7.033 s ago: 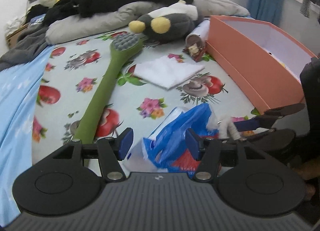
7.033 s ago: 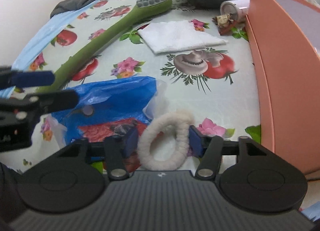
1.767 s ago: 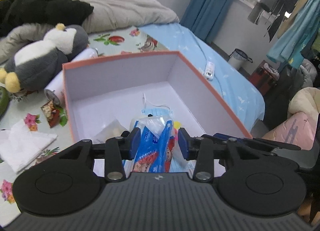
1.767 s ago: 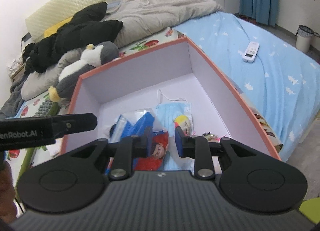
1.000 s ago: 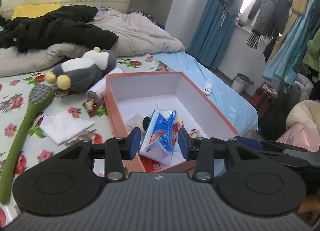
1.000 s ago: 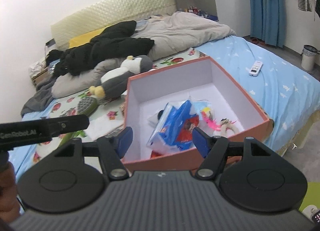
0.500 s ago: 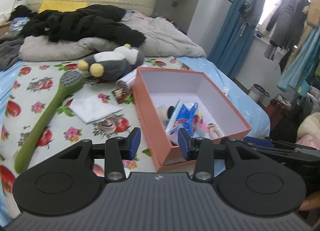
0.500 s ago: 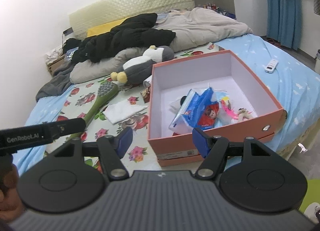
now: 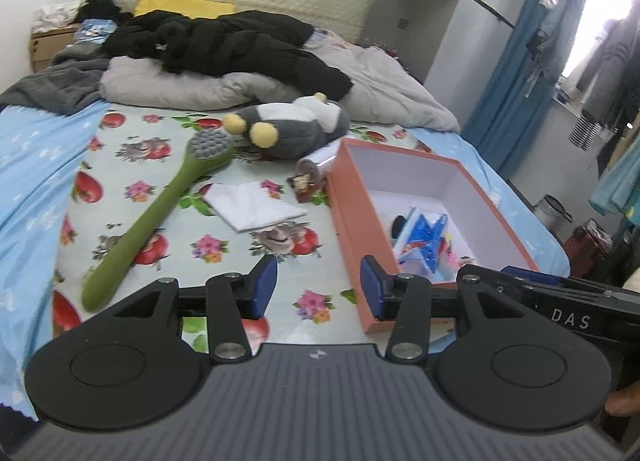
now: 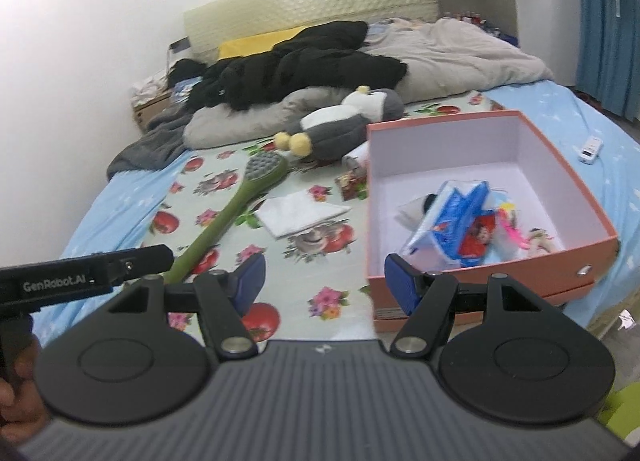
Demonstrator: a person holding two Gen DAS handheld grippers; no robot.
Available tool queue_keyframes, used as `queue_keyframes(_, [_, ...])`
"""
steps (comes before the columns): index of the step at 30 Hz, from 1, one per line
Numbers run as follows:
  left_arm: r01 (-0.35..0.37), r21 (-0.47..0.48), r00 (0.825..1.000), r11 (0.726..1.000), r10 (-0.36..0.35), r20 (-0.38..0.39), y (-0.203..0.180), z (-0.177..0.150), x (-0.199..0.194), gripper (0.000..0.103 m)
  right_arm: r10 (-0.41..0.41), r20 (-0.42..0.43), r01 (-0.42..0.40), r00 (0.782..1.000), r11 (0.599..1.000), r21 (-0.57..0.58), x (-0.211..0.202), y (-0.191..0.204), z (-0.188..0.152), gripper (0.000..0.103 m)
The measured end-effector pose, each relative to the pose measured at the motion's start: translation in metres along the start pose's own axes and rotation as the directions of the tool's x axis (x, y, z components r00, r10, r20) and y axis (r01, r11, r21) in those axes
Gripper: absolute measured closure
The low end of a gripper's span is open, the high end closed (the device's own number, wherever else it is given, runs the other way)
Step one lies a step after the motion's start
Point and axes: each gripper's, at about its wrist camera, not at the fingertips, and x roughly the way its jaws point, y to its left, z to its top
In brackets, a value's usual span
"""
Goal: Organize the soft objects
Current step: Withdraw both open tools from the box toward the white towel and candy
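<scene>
Both your claws are empty: the left claw (image 9: 318, 287) has just been opening and nothing sits between its blue pads, and the right claw (image 10: 324, 281) stands apart over the flowered bedsheet (image 10: 320, 273). The blue plastic tissue pack (image 10: 452, 221) already lies in the salmon cardboard box (image 10: 472, 281). Still out on the bed are the folded white cloth (image 9: 254, 207), the grey-and-white plush penguin (image 9: 288, 129) and the long green massage brush (image 9: 160, 213). Go for the cloth, which is nearest: come in low, pinch through all its layers so it lifts as one.
</scene>
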Motion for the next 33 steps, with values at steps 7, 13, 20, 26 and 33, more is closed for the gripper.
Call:
queue_keyframes(7, [-0.039, -0.029, 0.999, 0.999, 0.039, -0.003, 0.020, -0.003, -0.003, 0.039, 0.034, -0.035, -0.036, 0.999, 0.998, -0.053, 0.018, 0.021, 0.001, 0.035])
queue_keyframes(13, [-0.057, -0.056, 0.998, 0.997, 0.056, -0.017, 0.038, 0.003, 0.017, 0.039, 0.036, -0.053, -0.040, 0.998, 0.997, -0.068, 0.044, 0.029, 0.010, 0.035])
queue_keyframes(20, [-0.064, -0.068, 0.997, 0.996, 0.060, -0.049, 0.055, 0.017, 0.056, 0.039, 0.029, -0.067, -0.035, 0.997, 0.996, -0.087, 0.081, 0.034, 0.025, 0.035])
queue_keyframes(26, [-0.074, -0.083, 0.995, 0.994, 0.068, -0.078, 0.074, 0.029, 0.095, 0.039, 0.022, -0.086, -0.029, 0.996, 0.995, -0.092, 0.116, 0.034, 0.037, 0.035])
queue_keyframes(33, [-0.075, -0.101, 0.991, 0.992, 0.063, -0.119, 0.097, 0.038, 0.146, 0.039, 0.019, -0.108, -0.032, 0.994, 0.993, -0.118, 0.161, 0.035, 0.051, 0.036])
